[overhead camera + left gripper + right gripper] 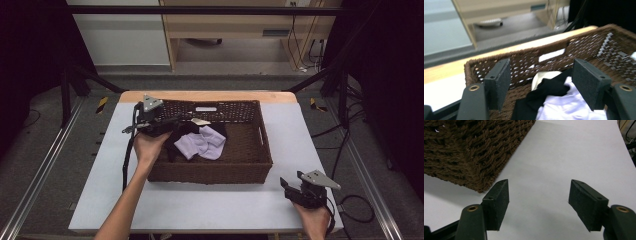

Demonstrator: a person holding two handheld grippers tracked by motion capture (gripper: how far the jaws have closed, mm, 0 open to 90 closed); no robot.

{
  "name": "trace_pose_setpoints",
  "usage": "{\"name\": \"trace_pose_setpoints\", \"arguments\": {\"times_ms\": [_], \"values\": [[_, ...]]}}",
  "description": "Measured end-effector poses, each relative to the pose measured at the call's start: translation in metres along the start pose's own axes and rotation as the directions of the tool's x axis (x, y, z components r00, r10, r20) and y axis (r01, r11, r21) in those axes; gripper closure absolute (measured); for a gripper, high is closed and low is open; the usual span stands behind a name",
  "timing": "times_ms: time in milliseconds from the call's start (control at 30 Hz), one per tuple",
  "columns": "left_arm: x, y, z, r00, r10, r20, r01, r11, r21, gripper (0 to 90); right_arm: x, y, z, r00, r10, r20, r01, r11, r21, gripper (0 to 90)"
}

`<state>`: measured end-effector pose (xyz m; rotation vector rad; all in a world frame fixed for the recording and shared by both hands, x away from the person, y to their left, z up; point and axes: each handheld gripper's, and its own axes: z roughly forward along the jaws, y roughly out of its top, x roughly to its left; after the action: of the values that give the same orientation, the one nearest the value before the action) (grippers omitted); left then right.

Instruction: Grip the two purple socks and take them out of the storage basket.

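My left gripper [172, 121] hovers over the near-left part of the woven basket [260, 165], at about ten o'clock on the table [210, 210] in the high view; its fingers [500, 82] stand wide apart with nothing pressed between them. In the left gripper view they frame the clothes lying in the basket: a lilac garment [571, 107] at about five o'clock, a black garment [549, 91] partly over it, and a cream piece [541, 77] just behind the black one, toward the basket's far wall. In the high view the lilac garment [202, 143] lies near the middle of the basket, with the black cloth beside it at its nine o'clock

My right gripper [291, 189] sits at about four o'clock on the table, well apart from the clothes and outside the basket. Its fingers [496, 205] are spread open over bare white table, holding nothing; the basket's near-right corner [477, 157] lies at about ten o'clock from them, near but not touching
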<state>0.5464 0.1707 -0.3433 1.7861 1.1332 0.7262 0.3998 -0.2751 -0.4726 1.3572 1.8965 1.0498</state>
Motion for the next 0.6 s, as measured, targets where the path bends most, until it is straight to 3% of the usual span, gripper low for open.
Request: {"name": "trace_pose_setpoints", "arguments": {"times_ms": [133, 233, 333, 367, 400, 467, 600], "values": [[0.003, -0.002, 0.011, 0.9999, -0.014, -0.001, 0.014, 0.9995, 0.026, 30.7, -0.001, 0.0, 0.0, 1.0, -0.002, 0.002, 0.002, 1.0, -0.001, 32.7], [0.007, -0.007, 0.029, 0.999, -0.045, 0.002, 0.045, 0.9956, 0.082, 30.4, -0.001, 0.0, 0.001, 1.0, -0.006, 0.002, 0.006, 1.0, 0.001, 32.7], [0.007, -0.011, 0.037, 0.9997, -0.02, -0.012, 0.021, 0.9931, 0.115, 29.4, 0.0, 0.0, 0.001, 1.0, -0.009, 0.002, 0.009, 1.0, 0.0, 32.8], [0.006, -0.014, 0.044, 0.9999, -0.012, -0.005, 0.013, 0.9894, 0.145, 29.7, -0.001, 0.0, 0.001, 1.0, -0.007, 0.001, 0.007, 1.0, 0.0, 32.9], [0.006, -0.014, 0.044, 0.9999, -0.012, -0.005, 0.013, 0.9894, 0.145, 29.8, -0.001, 0.0, 0.001, 1.0, -0.007, 0.001, 0.007, 1.0, 0.0, 32.9], [0.007, -0.017, 0.053, 0.9985, -0.033, 0.043, 0.024, 0.9815, 0.19, 29.8, -0.002, 0.0, 0.0, 1.0, -0.003, 0.001, 0.003, 1.0, 0.002, 33.1], [0.011, -0.021, 0.058, 0.9964, -0.066, 0.054, 0.053, 0.9725, 0.227, 30.1, -0.002, -0.001, 0.001, 1.0, -0.007, 0.003, 0.007, 1.0, 0.004, 33.1]]}}
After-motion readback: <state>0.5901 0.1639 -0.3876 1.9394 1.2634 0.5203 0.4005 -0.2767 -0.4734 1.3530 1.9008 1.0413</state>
